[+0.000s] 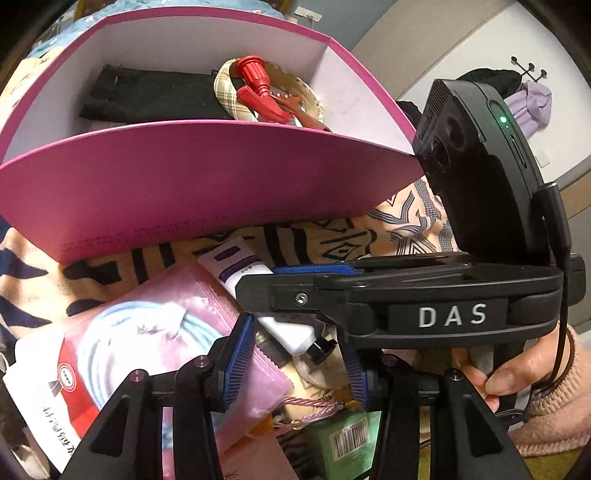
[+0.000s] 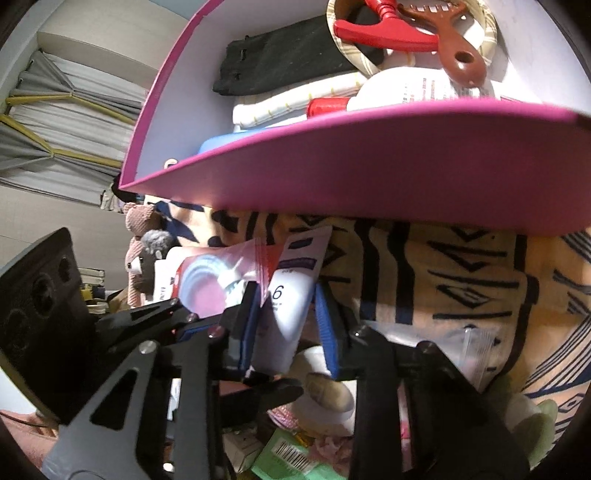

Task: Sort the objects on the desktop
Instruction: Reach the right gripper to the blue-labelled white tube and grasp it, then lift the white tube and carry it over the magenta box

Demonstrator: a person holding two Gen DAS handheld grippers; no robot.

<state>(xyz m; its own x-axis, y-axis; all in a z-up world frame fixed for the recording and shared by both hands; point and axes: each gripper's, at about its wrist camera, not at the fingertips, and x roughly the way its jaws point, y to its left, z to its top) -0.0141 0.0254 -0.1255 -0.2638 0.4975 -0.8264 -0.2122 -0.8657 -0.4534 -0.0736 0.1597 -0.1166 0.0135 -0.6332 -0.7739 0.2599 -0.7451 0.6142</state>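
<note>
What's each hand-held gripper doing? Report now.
Left hand-held gripper: open, straddling the tube's cap end, holding nothing.
Right hand-held gripper: pads on both sides of the tube; grip cannot be told.

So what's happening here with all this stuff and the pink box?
A person is sorting clutter off a patterned blanket into a pink box. The right gripper has its fingers on either side of a white tube lying in the pile. The left gripper hangs open right beside it, over the tube's capped end. The box already holds a black pouch, a red nozzle and a brown comb.
</note>
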